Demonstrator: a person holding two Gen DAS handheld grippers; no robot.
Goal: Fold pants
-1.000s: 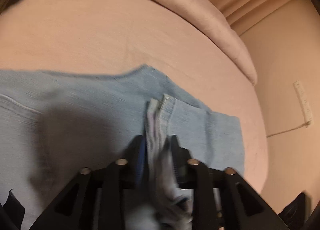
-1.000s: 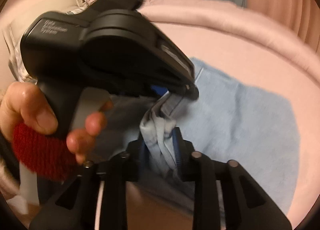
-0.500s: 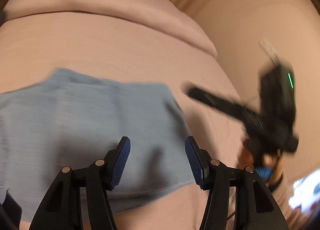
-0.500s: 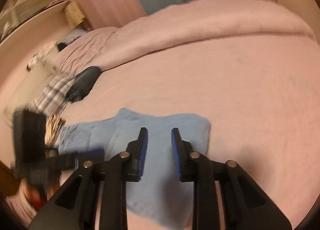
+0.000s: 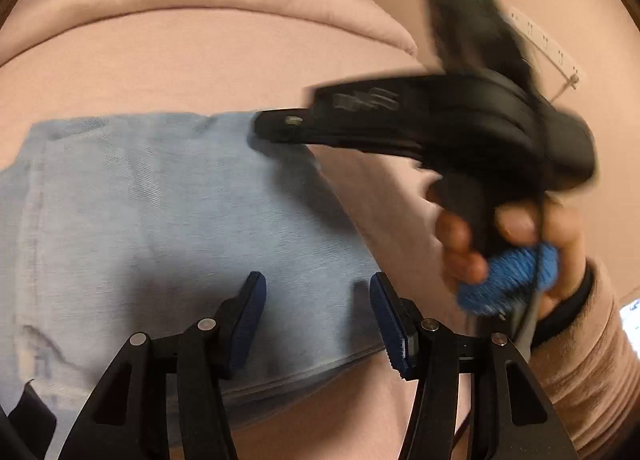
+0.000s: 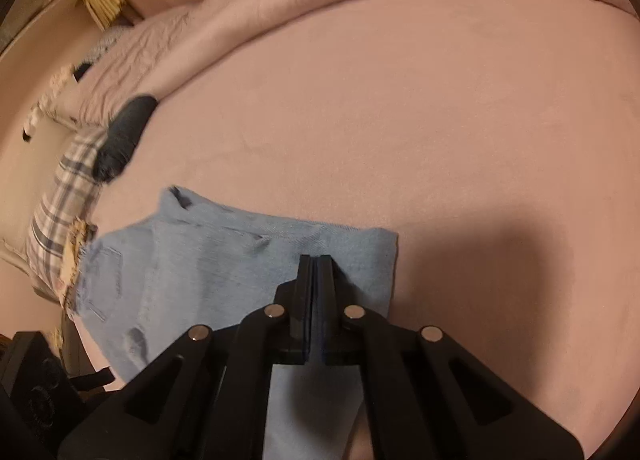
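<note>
Pink bed carries folded pants, just released: left tool gapes wide, right tool pinched empty; fold looks finished.

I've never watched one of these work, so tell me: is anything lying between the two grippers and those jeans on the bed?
Nothing visible. The left hand-held gripper, open, hangs right above the folded jeans. The right hand-held gripper, shut and empty, points at them too. The dark bundle lies beyond them, aside.
</note>
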